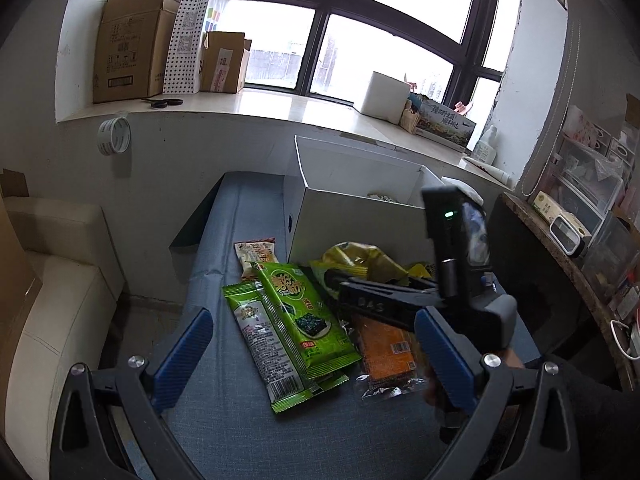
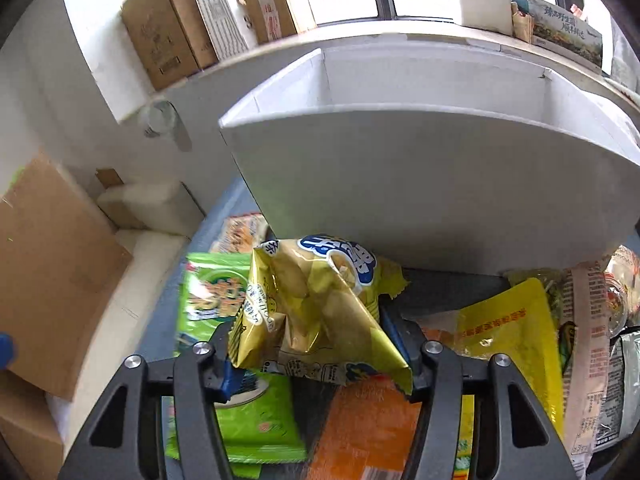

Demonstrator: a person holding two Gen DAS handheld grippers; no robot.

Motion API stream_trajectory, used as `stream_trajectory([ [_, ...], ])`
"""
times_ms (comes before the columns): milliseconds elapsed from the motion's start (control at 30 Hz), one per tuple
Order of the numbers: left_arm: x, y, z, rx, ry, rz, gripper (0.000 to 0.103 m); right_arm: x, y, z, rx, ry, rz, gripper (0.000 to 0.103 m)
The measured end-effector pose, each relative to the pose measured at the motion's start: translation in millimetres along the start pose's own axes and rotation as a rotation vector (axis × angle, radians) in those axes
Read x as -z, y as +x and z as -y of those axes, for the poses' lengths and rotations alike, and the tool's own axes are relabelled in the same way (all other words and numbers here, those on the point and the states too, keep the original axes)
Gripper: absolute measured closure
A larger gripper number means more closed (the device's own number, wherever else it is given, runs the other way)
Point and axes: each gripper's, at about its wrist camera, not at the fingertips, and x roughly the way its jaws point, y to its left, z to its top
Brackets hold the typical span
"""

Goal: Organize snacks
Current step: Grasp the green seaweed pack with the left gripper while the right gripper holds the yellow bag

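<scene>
A crumpled yellow chip bag (image 2: 312,300) sits between the fingers of my right gripper (image 2: 308,328), and both pads press into it. In the left wrist view the same bag (image 1: 360,258) shows just beyond the right gripper (image 1: 340,284), in front of the open white box (image 1: 352,208). My left gripper (image 1: 312,316) hangs open above two green seaweed packets (image 1: 304,312), holding nothing. An orange packet (image 1: 386,348) lies to their right. A small biscuit packet (image 1: 256,254) lies behind them. All rest on a blue-grey cloth surface (image 1: 224,420).
The white box wall (image 2: 420,184) rises close behind the bag. More packets, one bright yellow (image 2: 508,328), are piled at the right. Cardboard boxes (image 1: 132,40), scissors (image 1: 164,102) and a tape roll (image 1: 114,136) are by the window sill. A cluttered shelf (image 1: 580,220) stands on the right.
</scene>
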Motion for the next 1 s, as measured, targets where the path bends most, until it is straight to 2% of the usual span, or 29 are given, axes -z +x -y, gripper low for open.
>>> stream_trajectory([
  [233,-0.4,38.3,8.4,-0.043,0.016,-0.087,0.000,-1.5,-86.4,29.6,-0.071,0.024,0.146,0.041],
  [467,-3.8,115.5,28.0,-0.171,0.029,-0.201,0.000,7.5,-163.3,66.4,0.021,0.060,0.263,0.041],
  [667,-1.9,174.4,42.3,-0.355,0.089,-0.260,0.000,20.6,-188.7,87.6,0.053,0.088,0.290,0.041],
  [767,-0.5,192.6,41.0,-0.405,0.095,-0.300,0.001,27.5,-194.1,95.1,0.058,0.102,0.295,0.041],
  [833,-0.8,197.0,39.6,-0.432,0.102,-0.297,0.001,29.5,-196.0,100.2,0.059,0.112,0.292,0.041],
  [867,-1.1,197.5,38.6,-0.435,0.105,-0.299,0.004,30.0,-195.9,102.2,0.058,0.116,0.292,0.041],
  [900,-0.9,198.0,37.9,-0.444,0.111,-0.304,0.019,30.4,-195.7,103.4,0.056,0.118,0.291,0.041],
  [933,-1.6,198.5,37.8,-0.466,0.128,-0.302,0.027,31.3,-194.3,104.0,0.053,0.119,0.289,0.041],
  [1000,-1.3,197.0,38.5,-0.463,0.149,-0.301,0.032,31.5,-192.4,104.0,0.042,0.124,0.283,0.041],
])
